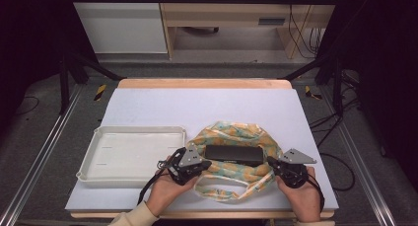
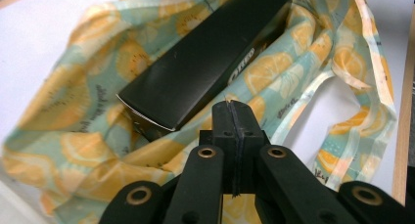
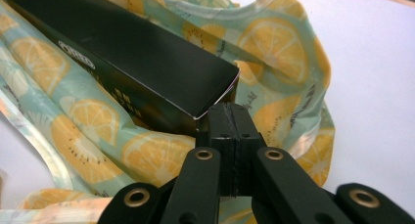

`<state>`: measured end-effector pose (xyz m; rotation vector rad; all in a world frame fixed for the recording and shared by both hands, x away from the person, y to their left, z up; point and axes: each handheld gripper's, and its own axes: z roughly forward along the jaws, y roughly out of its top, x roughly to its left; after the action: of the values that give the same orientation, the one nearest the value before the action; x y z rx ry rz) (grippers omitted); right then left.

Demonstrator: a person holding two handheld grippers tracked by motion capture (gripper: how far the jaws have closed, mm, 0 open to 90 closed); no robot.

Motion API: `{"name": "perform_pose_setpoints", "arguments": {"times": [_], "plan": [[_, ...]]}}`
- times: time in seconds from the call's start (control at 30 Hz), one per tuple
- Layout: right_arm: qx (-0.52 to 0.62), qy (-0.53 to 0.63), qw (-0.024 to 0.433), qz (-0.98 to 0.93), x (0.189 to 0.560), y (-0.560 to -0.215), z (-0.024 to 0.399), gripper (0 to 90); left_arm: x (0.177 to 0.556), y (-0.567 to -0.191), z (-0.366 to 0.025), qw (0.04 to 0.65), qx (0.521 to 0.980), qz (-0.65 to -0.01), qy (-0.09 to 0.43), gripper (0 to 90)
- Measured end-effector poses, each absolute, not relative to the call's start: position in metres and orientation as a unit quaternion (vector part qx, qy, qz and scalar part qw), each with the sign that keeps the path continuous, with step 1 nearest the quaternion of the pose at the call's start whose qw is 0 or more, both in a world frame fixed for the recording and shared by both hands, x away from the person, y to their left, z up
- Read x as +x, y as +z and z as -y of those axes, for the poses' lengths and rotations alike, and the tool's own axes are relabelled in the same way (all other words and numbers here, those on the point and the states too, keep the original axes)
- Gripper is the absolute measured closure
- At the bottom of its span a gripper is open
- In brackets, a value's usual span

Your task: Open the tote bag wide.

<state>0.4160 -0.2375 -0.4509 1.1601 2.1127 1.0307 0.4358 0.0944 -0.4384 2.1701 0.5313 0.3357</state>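
Observation:
A cloth bag printed with orange and lemon slices lies crumpled near the table's front edge. A long black box rests in its open mouth. My left gripper sits at the bag's left rim by the box's left end. Its jaws are pressed together with the bag's cloth drawn up to their tips. At the right rim, my right gripper is likewise shut on the cloth, its tips just below the box's corner. The bag's handle loops toward me.
An empty white tray stands left of the bag, close to my left hand. A white sheet covers the table, bare beyond the bag. Metal frame rails run along both sides of the table.

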Motion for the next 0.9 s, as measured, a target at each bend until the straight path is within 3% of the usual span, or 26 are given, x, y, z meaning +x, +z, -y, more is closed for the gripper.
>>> {"name": "perform_pose_setpoints", "arguments": {"times": [0.6,0.9], "plan": [[0.431,0.334,0.221,-0.809,0.422,-0.469,0.237,90.0,0.439,-0.462,-0.090,0.367,0.896,-0.217,0.129,90.0],[0.419,0.348,0.245,-0.802,0.414,-0.454,0.228,90.0,0.428,-0.446,-0.086,0.395,0.886,-0.206,0.125,90.0]]}}
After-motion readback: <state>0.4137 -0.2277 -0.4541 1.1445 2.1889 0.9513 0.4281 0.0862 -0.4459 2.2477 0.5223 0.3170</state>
